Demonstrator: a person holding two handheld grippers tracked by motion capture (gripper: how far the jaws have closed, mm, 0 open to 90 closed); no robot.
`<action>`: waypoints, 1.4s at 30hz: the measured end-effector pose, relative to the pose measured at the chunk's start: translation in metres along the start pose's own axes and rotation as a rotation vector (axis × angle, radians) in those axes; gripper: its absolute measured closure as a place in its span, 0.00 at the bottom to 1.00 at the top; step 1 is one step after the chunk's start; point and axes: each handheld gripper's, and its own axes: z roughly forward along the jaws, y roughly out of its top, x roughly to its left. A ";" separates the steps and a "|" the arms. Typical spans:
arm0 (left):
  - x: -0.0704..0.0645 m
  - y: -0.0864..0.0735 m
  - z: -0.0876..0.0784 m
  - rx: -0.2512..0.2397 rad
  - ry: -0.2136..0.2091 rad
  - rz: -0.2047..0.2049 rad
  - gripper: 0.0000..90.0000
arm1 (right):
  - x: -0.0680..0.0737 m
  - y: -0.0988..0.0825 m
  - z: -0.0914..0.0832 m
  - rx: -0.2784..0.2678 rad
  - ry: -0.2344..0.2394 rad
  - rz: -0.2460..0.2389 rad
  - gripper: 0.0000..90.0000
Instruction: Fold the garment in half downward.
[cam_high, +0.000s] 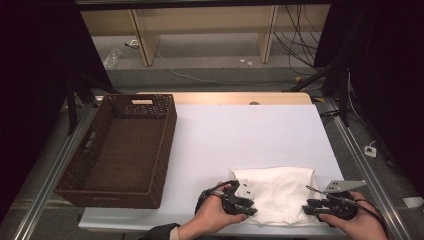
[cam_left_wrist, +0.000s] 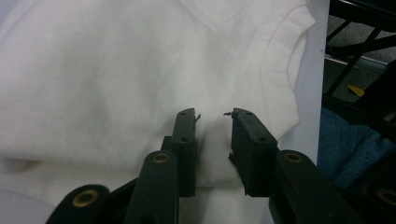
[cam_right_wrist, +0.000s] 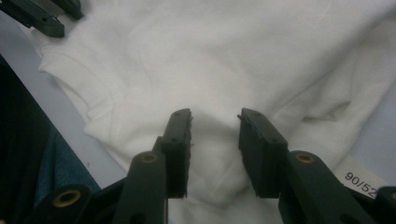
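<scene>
A folded white garment (cam_high: 277, 187) lies on the white table (cam_high: 240, 135) near its front edge. My left gripper (cam_high: 250, 207) is at the garment's front left corner, held in a hand. In the left gripper view its jaws (cam_left_wrist: 213, 114) stand narrow, with a raised fold of the cloth (cam_left_wrist: 116, 79) pinched between the pads. My right gripper (cam_high: 307, 207) is at the front right corner. Its jaws (cam_right_wrist: 215, 114) stand a little wider over the cloth (cam_right_wrist: 233, 56), with a bulge of fabric between them, and the pads do not press on it. The left gripper's jaws (cam_right_wrist: 42, 18) show at the top left of that view.
A dark brown wicker basket (cam_high: 167, 145) stands on the left of the table and holds nothing. A size tag (cam_right_wrist: 362, 182) sticks out of the garment near the right jaw. The table's front edge runs just behind both hands. A blue trouser leg (cam_left_wrist: 345, 149) lies below it.
</scene>
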 end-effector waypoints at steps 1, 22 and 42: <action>0.000 0.000 0.000 0.000 0.000 0.000 0.78 | 0.000 0.000 0.000 -0.003 -0.002 -0.006 0.71; 0.022 0.006 -0.036 -0.095 0.123 -0.102 0.40 | -0.017 0.002 -0.017 -0.267 -0.122 0.058 0.52; 0.043 -0.003 -0.046 -0.119 0.209 -0.211 0.08 | -0.021 0.003 -0.018 -0.353 -0.208 0.113 0.29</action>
